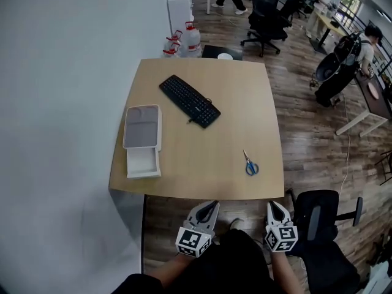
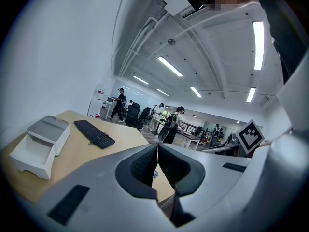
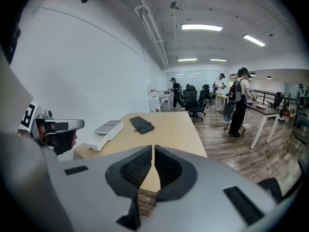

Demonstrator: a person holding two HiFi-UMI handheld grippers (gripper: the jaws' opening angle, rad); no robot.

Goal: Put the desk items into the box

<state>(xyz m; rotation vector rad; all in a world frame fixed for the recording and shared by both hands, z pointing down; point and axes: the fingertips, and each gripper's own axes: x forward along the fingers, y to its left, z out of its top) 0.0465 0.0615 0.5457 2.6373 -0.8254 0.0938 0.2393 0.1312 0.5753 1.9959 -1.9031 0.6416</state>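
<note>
On the wooden desk (image 1: pixel 208 155) lie a black keyboard (image 1: pixel 190 100) at the back middle and scissors with blue handles (image 1: pixel 250 163) near the front right. A white box (image 1: pixel 144 163) stands open at the left, its grey-topped lid (image 1: pixel 142 126) resting across its far end. Both grippers hang below the desk's near edge, apart from everything. My left gripper (image 1: pixel 210 206) has its jaws together on nothing. My right gripper (image 1: pixel 277 204) shows only a thin slit between its jaws and holds nothing. The left gripper view (image 2: pixel 157 146) shows the box (image 2: pixel 31 153) and keyboard (image 2: pixel 94 133); the right gripper view (image 3: pixel 153 148) shows the keyboard (image 3: pixel 142 124).
A white wall runs along the desk's left side. Water bottles (image 1: pixel 191 37) stand on the floor behind the desk. A black office chair (image 1: pixel 321 216) sits at my right, another chair (image 1: pixel 266 14) farther back. People stand at desks in the distance on the right.
</note>
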